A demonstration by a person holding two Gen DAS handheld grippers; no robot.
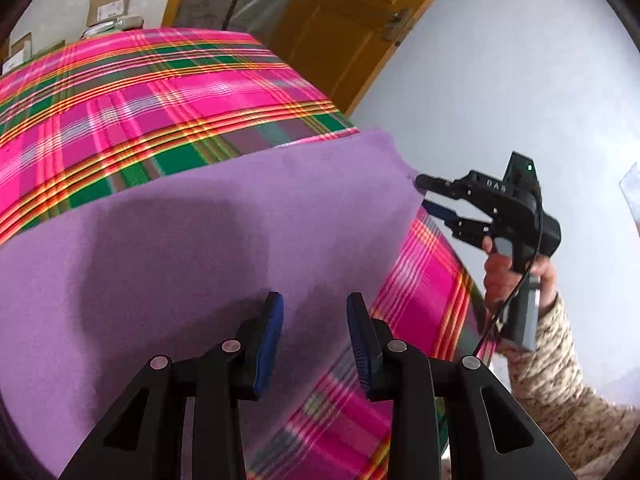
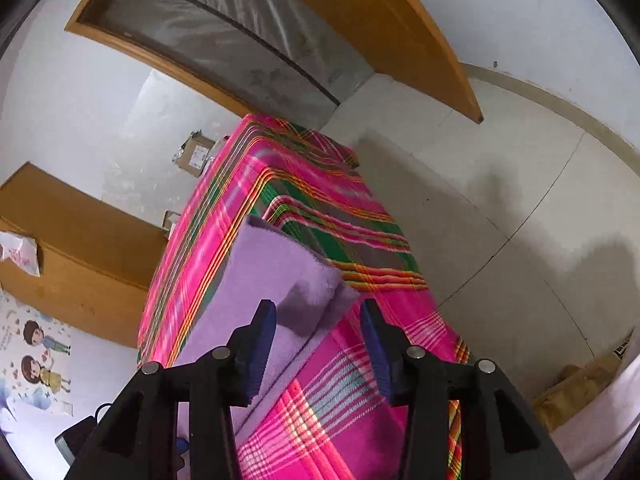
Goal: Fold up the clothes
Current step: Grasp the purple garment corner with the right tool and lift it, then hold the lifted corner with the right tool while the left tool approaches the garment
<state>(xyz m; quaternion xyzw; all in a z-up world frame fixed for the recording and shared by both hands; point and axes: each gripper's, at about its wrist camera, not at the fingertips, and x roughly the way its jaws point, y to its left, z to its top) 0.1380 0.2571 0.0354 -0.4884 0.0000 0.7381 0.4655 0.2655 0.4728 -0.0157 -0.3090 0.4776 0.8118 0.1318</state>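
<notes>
Soft purple fleece cloth point(image 1: 208, 216) lies on the pink plaid-covered surface point(image 1: 120, 92) (corner between right gripper point(image 1: 425, 196) fingers, spread); left gripper point(image 1: 315, 312) fingers apart above it

My pink plaid blanket point(image 2: 320, 380) covers the table. Beyond its far end stands a wooden door point(image 2: 256, 36) (plastic-wrapped pane); cardboard boxes point(image 2: 196, 154) sit beside its left edge.

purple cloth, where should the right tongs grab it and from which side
Grip the purple cloth at its right-hand corner, where the open right tongs already sit. Come in from the right, off the side of the plaid-covered table, with one finger above and one below. That corner looks raised slightly off the plaid, so a finger can probably slip under it.
</notes>
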